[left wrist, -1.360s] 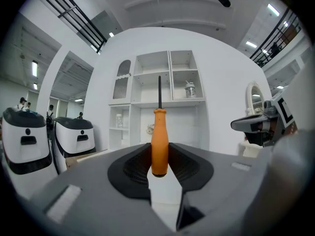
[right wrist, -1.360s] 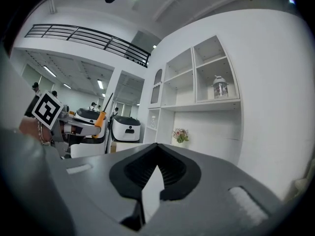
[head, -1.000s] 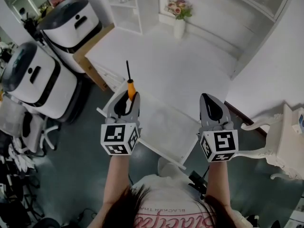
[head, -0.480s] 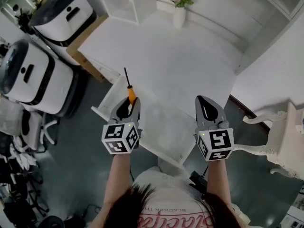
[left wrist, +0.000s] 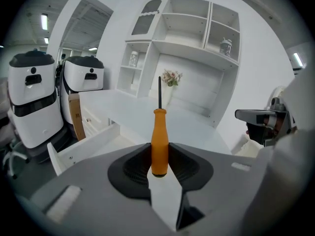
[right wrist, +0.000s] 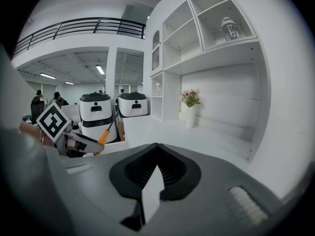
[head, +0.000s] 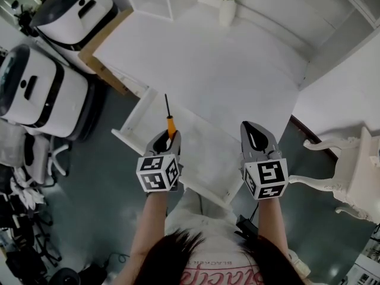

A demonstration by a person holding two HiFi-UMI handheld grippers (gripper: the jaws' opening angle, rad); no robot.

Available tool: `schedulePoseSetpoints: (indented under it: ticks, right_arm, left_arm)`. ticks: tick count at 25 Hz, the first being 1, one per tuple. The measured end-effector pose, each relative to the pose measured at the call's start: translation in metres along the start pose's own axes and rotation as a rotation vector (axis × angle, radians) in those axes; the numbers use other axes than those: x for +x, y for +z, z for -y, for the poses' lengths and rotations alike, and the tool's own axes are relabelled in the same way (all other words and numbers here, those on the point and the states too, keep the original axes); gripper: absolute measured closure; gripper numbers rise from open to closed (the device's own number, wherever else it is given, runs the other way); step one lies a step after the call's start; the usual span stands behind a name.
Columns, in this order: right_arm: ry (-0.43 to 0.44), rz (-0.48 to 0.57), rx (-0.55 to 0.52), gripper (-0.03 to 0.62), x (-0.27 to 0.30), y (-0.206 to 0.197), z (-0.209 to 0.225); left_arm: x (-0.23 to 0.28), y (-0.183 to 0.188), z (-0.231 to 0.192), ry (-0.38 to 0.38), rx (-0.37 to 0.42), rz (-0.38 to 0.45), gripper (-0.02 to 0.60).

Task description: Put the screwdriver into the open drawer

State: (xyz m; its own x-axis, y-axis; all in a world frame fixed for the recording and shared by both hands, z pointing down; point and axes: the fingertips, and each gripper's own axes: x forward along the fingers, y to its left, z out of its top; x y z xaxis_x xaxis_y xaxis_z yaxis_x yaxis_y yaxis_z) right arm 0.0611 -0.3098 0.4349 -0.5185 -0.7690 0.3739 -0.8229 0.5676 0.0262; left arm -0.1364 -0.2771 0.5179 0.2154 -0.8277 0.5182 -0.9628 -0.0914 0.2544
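**Jaws.** The left gripper has its jaws partly closed, and the pads press both sides of the orange handle of the screwdriver near its butt end. The dark shaft projects forward past the jaw tips, in line with the gripper. Gripping the handle end leaves the shaft free, probably so the tool can be lowered tip-first and let go with little of the gripper entering the drawer. The right gripper has its jaws together with nothing between them. It is held beside the left one, apparently idle and out of the tool's path.

**Task object.** In the head view the screwdriver is in the air over the near-left part of the open drawer and is not yet inside it. The shaft points toward the desk.

**Surface.** The drawer is white and pulled out from under the desk toward the person. The visible part of its floor looks bare, so the tool could be laid almost anywhere in it. The desk top is white and clear apart from a vase of flowers at its far edge.

**Room.** A white shelf unit rises behind the desk. Two white-and-black machines stand at the left beside a brown panel. An ornate white chair stands at the right on a dark floor.
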Motion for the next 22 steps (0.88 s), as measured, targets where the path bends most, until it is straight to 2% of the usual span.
schedulePoseSetpoints:
  ticks: [9,18,22]
  right_arm:
    - [-0.063,-0.062,0.037,0.592,-0.003,-0.021,-0.006]
    - [-0.075,-0.082,0.032,0.592,0.000,-0.025,-0.009]
    - [-0.069,-0.092,0.011,0.592,0.004,-0.024,-0.007]
  left_arm:
    - [0.003,-0.047,0.008,-0.078,-0.021,-0.162,0.454]
    - [0.016,-0.082,0.001,-0.085,-0.074,-0.322,0.454]
    - [0.022,-0.099,0.001,-0.085,-0.124,-0.403,0.454]
